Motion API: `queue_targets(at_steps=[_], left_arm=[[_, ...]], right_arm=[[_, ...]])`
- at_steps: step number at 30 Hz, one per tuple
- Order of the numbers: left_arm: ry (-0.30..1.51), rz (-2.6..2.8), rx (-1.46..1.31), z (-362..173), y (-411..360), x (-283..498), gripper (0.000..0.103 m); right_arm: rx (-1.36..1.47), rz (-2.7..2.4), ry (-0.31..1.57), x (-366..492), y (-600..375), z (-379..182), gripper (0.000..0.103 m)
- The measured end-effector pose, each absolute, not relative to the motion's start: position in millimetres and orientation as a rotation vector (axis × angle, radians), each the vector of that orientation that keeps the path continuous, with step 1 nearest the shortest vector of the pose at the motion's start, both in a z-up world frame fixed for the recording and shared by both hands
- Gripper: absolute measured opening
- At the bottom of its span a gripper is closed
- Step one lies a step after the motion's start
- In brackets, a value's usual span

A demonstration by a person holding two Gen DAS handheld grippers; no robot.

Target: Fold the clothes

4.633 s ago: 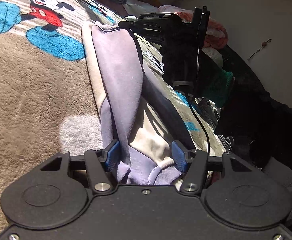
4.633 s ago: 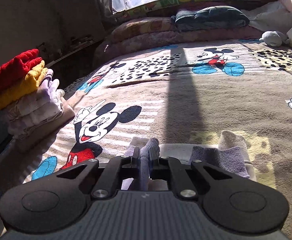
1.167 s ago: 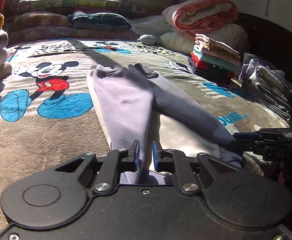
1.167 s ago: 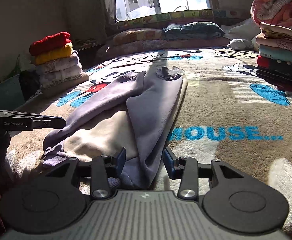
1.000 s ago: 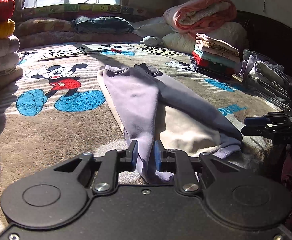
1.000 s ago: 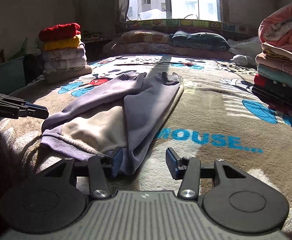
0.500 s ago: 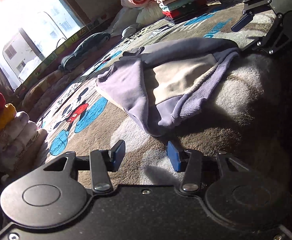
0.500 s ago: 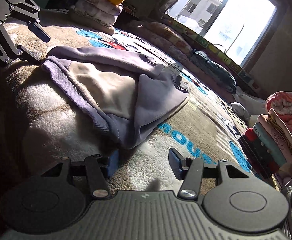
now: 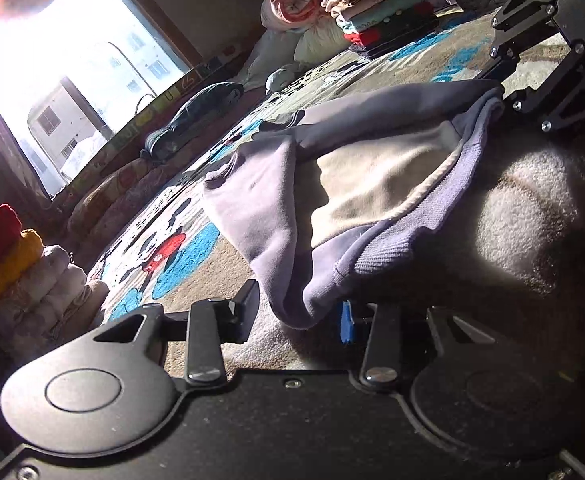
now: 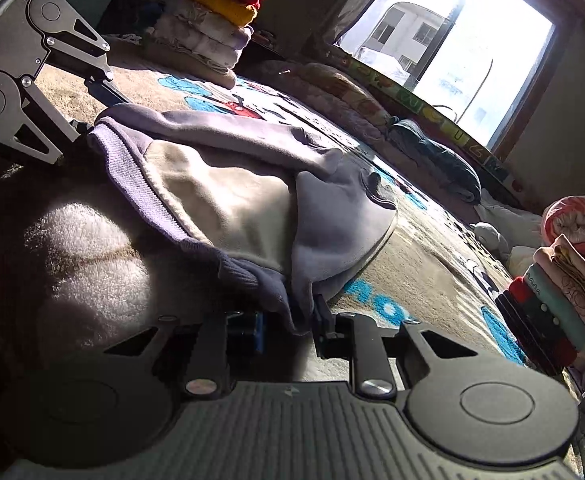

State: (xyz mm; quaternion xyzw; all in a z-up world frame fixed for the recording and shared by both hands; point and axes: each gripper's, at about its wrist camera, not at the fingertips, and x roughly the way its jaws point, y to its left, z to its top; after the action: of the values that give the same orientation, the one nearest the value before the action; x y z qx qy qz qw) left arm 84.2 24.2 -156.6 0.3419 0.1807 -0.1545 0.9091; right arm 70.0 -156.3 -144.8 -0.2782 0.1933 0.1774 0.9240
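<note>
Both grippers, left and right, fingers spread at sweatshirt hem corners; next, pinch and fold upward.

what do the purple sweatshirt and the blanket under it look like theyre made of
Sweatshirt: looks like soft matte knit, probably cotton fleece; the hem is ribbed and the cream inside looks brushed.
Blanket: looks like plush, fuzzy pile, likely synthetic fleece; fibres stand up in the sunlit patch, with a cartoon print.

L gripper jaws apart, R gripper jaws apart, both tilted
</note>
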Motion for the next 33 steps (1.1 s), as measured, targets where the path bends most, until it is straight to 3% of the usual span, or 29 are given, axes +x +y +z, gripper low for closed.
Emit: queue_targets(at_steps=[1,3,5,14,17,19,21,23,29,33], left_arm=[[0.377,-0.315,0.704,-157,22,84,0.025],[0.383,-0.304,0.709,-157,17,83,0.010],[0.383,-0.294,0.717,-157,12,81,0.004],[0.328,-0.334,0.810,-139,20,37,0.001],[0.317,-0.314,0.902,-153,27,21,0.014],[0.290,-0.280,1.000,-166,29,17,0.027],[0.246,-0.261,1.046,-172,34,15,0.052],[0.211,-0.272,1.061,-173,38,15,0.052],[0.106,-0.272,1.166,-180,42,26,0.052],[0.046,-0.291,1.205,-182,43,37,0.052]], right_arm=[[-0.556,0.368,0.401,71,-156,-145,0.016],[-0.518,0.376,0.412,73,-158,-143,0.011],[-0.493,0.385,0.421,74,-160,-140,0.009],[-0.491,0.449,0.428,34,-163,-119,0.007],[-0.631,0.410,0.413,14,-160,-131,0.008],[-0.721,0.381,0.390,8,-155,-139,0.027],[-0.792,0.367,0.343,5,-150,-142,0.044],[-0.855,0.367,0.306,4,-147,-143,0.050],[-0.999,0.379,0.224,18,-150,-146,0.051],[-1.084,0.420,0.162,25,-159,-154,0.058]])
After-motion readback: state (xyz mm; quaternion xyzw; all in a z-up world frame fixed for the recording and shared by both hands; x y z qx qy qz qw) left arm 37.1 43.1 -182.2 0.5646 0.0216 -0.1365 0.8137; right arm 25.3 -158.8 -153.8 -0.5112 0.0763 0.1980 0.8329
